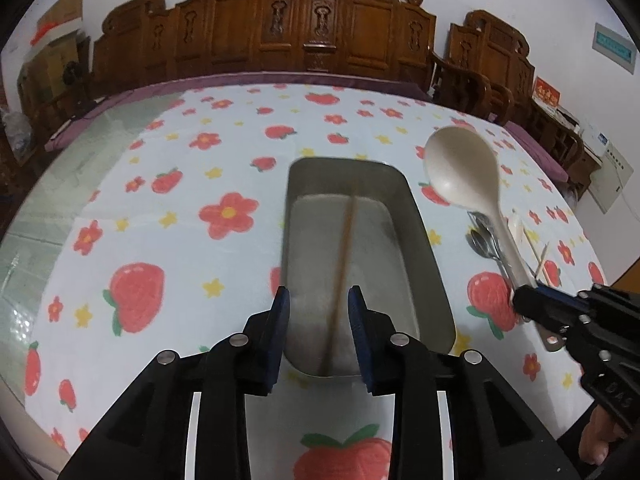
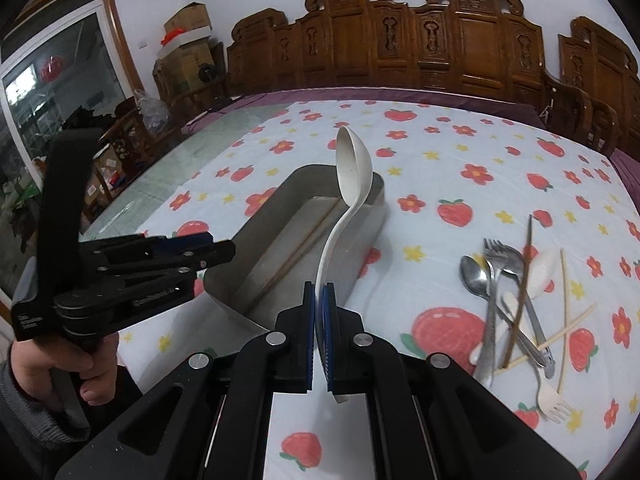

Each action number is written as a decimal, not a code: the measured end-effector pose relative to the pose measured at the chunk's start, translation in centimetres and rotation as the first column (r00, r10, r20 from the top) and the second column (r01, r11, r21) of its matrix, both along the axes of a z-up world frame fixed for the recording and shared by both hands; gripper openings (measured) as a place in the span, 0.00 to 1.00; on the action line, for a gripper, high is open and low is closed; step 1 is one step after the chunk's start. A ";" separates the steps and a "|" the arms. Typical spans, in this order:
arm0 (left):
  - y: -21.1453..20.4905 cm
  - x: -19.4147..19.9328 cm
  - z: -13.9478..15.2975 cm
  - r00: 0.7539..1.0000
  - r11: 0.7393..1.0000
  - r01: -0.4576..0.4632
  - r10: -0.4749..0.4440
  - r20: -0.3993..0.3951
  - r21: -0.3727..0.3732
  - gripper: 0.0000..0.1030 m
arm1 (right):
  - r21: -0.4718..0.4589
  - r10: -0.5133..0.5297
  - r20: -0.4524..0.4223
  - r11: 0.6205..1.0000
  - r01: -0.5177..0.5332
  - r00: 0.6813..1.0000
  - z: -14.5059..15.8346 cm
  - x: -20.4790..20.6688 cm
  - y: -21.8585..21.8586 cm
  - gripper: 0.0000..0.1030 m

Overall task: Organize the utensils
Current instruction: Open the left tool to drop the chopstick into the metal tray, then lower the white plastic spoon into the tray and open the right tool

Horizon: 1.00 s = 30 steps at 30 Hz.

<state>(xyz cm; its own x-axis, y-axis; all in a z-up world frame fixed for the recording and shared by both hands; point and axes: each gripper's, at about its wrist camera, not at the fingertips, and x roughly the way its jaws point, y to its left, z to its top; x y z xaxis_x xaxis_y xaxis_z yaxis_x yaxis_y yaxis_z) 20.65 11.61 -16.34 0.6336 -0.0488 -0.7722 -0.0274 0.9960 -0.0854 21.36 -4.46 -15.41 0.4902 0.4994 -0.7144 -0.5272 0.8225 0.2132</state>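
metal tray (image 1: 420, 240) sits mid-tabletop (image 1: 200, 272) on the strawberry-and-flower cloth, long axis running away from me. inside it: one brown chopstick (image 1: 344, 264) lying lengthwise along the floor, blurred in the left wrist view. i see nothing else in the tray.

left hand-held gripper (image 1: 318, 300) hovers over the near end of the tray, released, pads apart, nothing pinched; the chopstick shows in the gap but lies down on the tray floor.

right hand-held gripper (image 2: 319, 292) clenched on the handle of the white ladle (image 2: 352, 164). ladle held up off the cloth, bowl raised above the far right corner of the tray, handle end poking out below the pads.

right of the tray, a loose heap of utensils (image 2: 516, 304) on the cloth: steel spoon, steel forks, a dark chopstick, pale chopsticks crossed, a white plastic fork and white spoon. they overlap, so i cannot count them exactly.

from the left wrist view the heap is mostly hidden behind the ladle and right gripper. near rim of the tray cut off by the left fingers. a hand (image 2: 60, 360) in a grey sleeve grips the left handle.
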 end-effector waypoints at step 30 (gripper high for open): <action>2.8 -1.8 2.5 0.994 0.998 -0.061 0.058 0.092 0.029 0.48 | -0.010 0.072 -0.057 0.997 -0.072 0.996 -3.1 3.9 5.5 0.15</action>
<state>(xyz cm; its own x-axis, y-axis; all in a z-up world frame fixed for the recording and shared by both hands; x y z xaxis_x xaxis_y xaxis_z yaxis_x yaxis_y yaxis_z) 18.85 14.43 -13.81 0.7022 0.0147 -0.7119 -0.0800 0.9951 -0.0584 25.24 1.01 -18.54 0.4117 0.5232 -0.7462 -0.5724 0.7856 0.2349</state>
